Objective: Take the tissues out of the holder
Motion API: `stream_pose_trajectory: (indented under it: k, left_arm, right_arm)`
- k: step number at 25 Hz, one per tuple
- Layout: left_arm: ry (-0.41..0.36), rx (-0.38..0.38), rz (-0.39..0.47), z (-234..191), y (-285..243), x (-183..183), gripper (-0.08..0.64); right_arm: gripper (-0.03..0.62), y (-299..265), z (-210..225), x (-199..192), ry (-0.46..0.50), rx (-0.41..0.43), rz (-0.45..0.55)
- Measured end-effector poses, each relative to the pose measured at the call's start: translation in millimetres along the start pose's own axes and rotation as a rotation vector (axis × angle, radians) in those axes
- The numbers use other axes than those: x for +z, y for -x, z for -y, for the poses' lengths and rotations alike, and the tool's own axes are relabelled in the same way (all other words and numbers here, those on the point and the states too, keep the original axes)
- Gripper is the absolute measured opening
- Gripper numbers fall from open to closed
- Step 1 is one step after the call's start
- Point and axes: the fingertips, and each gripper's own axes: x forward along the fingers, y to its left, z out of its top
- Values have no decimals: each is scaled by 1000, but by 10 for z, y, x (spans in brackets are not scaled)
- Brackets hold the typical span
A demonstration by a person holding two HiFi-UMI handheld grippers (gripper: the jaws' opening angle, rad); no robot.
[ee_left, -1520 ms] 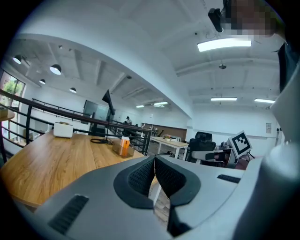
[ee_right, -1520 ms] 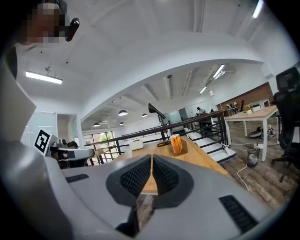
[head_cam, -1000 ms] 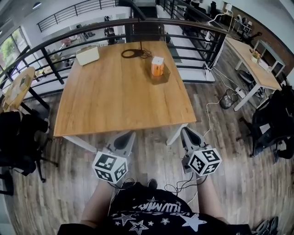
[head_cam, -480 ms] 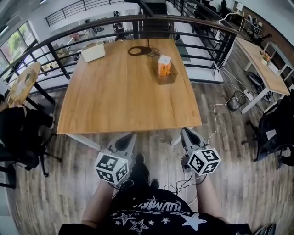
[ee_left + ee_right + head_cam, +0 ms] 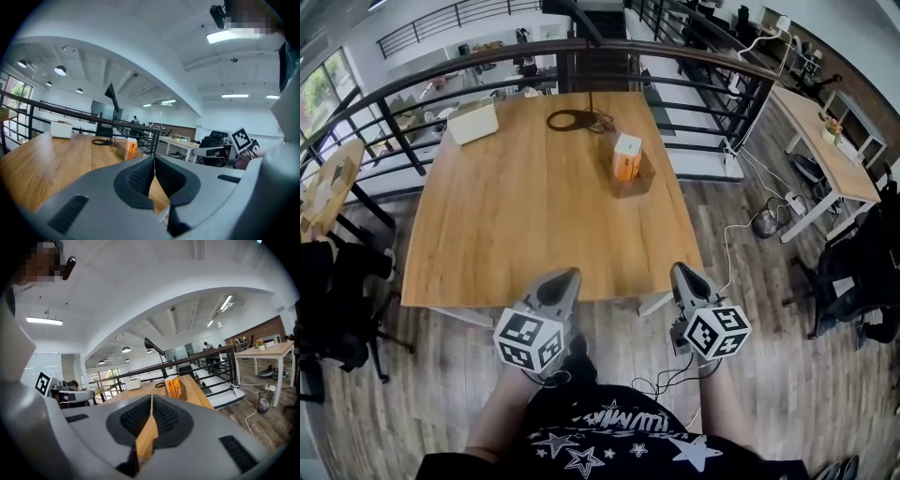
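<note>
Where one holder (image 5: 645, 176) sits, one tissue pack (image 5: 627, 156) stands inside it.

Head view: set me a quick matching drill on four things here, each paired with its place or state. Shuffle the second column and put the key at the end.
Things:
1. orange-and-white tissue pack
2. white rectangular box
3. black coiled cable
4. right tongs

Places or states:
A. far left corner of the wooden table
B. shut and empty, by the table's near edge
C. upright in the brown wooden holder
D. middle of the table's far edge

Pairs: 1-C, 2-A, 3-D, 4-B.
</note>
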Motion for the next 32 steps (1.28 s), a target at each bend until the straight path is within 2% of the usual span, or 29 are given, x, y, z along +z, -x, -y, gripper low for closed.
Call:
stream_pose_trajectory:
  k: [16, 32]
  left_arm:
    - [27, 0, 20, -1191, -769, 406, 14]
    - [40, -18, 39, -2142, -820, 598, 14]
  right_arm:
    - [18, -1354, 182, 280, -31, -45, -7]
    - [20, -2333, -175, 431, -6, -83, 4]
